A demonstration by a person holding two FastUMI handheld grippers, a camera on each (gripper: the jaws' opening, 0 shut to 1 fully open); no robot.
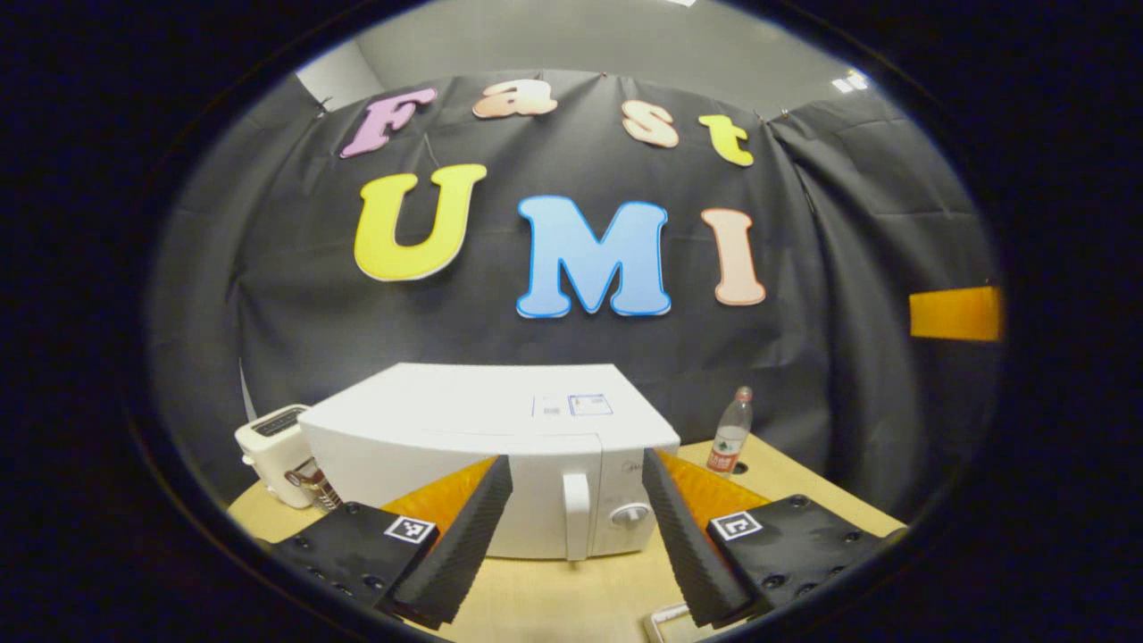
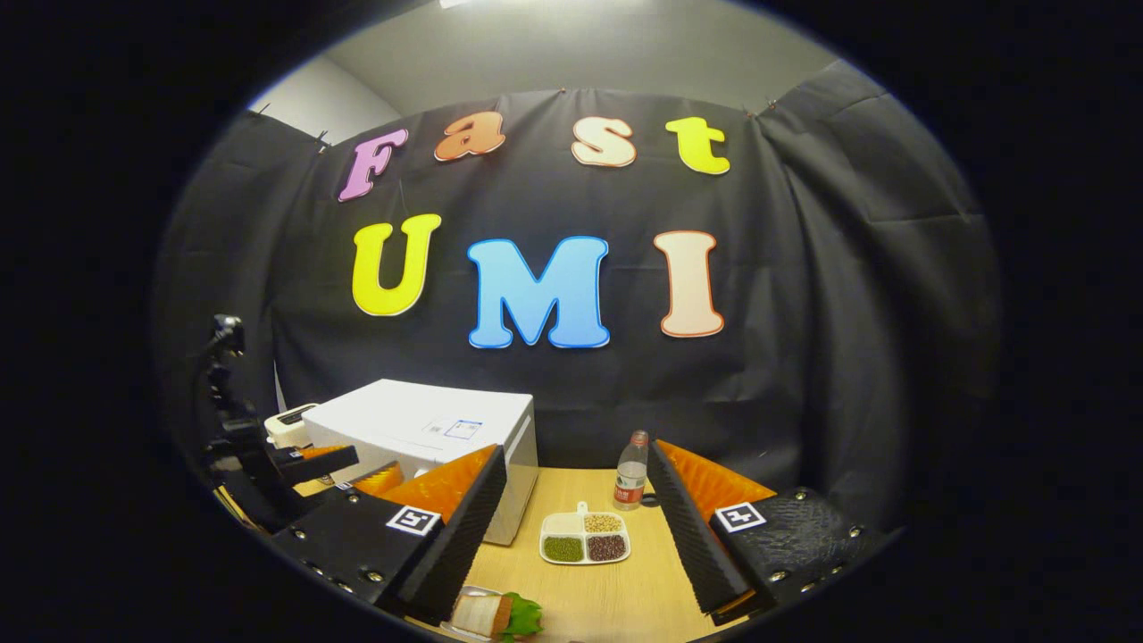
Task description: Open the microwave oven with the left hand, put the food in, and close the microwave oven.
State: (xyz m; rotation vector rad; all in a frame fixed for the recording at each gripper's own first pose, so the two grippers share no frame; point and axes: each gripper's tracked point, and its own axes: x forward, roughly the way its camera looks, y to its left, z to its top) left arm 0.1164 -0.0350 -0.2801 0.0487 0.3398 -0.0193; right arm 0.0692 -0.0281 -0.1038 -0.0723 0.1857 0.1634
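In the left gripper view the left tool is wide open and holds nothing. Its two fingers frame the microwave, which stands shut on the surface straight ahead. It is a white, boxy oven with a plain top, a vertical bar handle at the door's right edge and a round knob just beside it. I judge the body heavy and stiff, unlikely to slide under a pull — the handle is the place to grip, fingers closing across the bar. The door should swing on its left hinge. A toaster sits to its left, a bottle to its right.

In the right gripper view the right tool is also spread wide, nothing between its fingers. The food lies on the surface at the bottom edge, near the left finger — it looks like a sandwich with a green leaf on a small tray, soft and easily crushed, so the tray rim seems the better hold. A divided dish of beans sits ahead, the microwave to the left, with the left tool in front of it.
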